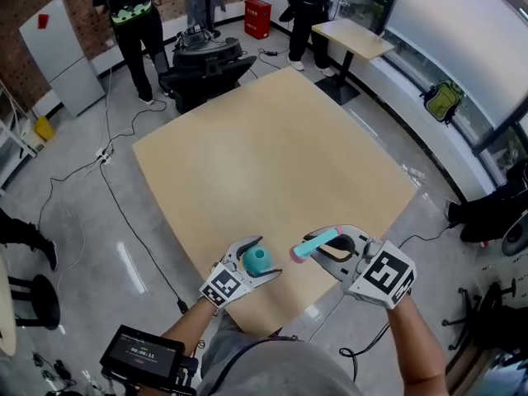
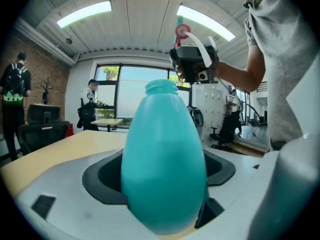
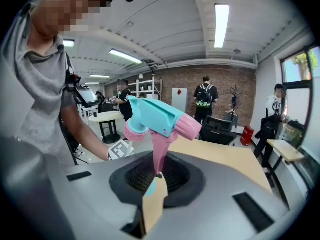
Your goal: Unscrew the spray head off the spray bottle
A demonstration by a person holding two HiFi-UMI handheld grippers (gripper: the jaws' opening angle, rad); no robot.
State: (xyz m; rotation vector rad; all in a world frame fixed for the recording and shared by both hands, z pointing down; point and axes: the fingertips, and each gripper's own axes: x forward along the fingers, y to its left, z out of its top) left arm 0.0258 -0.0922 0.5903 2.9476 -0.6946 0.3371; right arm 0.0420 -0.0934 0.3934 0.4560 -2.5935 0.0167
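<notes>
The teal egg-shaped spray bottle (image 1: 256, 259) stands near the front edge of the wooden table (image 1: 272, 139). My left gripper (image 1: 262, 261) is shut around its body. In the left gripper view the bottle (image 2: 162, 154) fills the jaws and its threaded neck is bare. The teal and pink spray head (image 1: 316, 244) is off the bottle, a little to its right. My right gripper (image 1: 332, 247) is shut on it. In the right gripper view the spray head (image 3: 155, 116) stands above the jaws, held by its pink trigger, its pink collar at the left.
Black office chairs (image 1: 205, 63) stand beyond the table's far edge, with people (image 1: 132, 15) behind them. A small side table (image 1: 353, 38) and a red box (image 1: 257, 17) are at the back. Cables (image 1: 107, 147) run over the grey floor at left.
</notes>
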